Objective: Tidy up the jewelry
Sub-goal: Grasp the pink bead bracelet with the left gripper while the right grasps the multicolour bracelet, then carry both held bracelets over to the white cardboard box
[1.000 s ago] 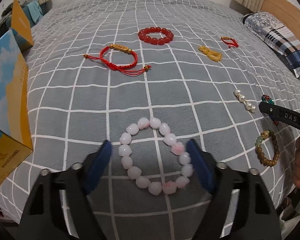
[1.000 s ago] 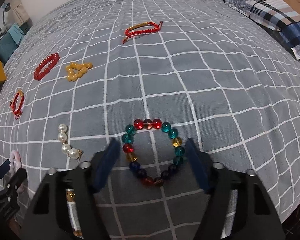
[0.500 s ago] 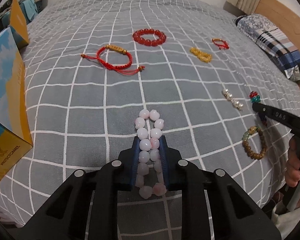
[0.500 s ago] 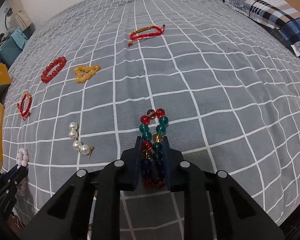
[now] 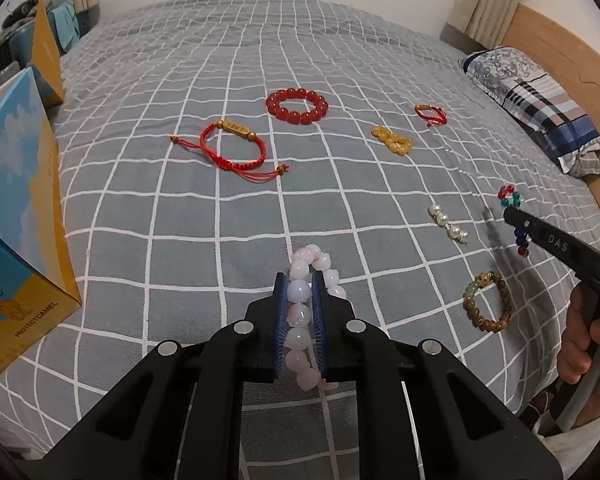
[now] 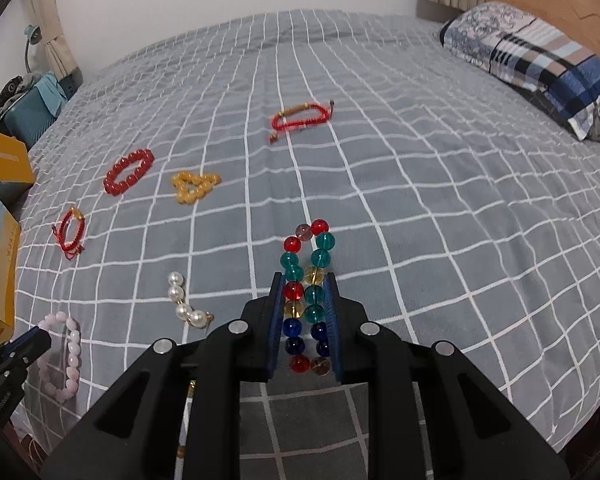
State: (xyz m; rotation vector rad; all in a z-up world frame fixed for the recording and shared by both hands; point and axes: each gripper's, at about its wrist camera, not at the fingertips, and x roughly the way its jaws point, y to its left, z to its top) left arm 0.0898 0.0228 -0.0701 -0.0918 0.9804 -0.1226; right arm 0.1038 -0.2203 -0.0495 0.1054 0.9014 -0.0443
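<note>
The left gripper (image 5: pixel 300 312) is clamped on a pink bead bracelet (image 5: pixel 300 292), which is squeezed into a narrow loop between the blue pads (image 5: pixel 281 320); its far end sticks out past the fingertips above the grey checked bedspread (image 5: pixel 180 208). The right gripper (image 6: pixel 305 312) is closed on a multicolored glass bead bracelet (image 6: pixel 306 264), flattened into two rows of red, teal, yellow and blue beads.

Other jewelry is spread on the bedspread. In the left wrist view, a red cord bracelet with a gold bar (image 5: pixel 232 148) is seen beyond the left gripper, a red bead bracelet (image 5: pixel 297 106) farther back, a yellow bead piece (image 5: pixel 392 141) and a small red cord bracelet (image 5: pixel 431 114) to its right. A string of pearls (image 5: pixel 447 223) and a brown wooden bead bracelet (image 5: pixel 487 302) lie nearer the right gripper. A blue and yellow box (image 5: pixel 16 216) stands at the left edge, and a plaid pillow (image 6: pixel 532 64) rests at the head of the bed.
</note>
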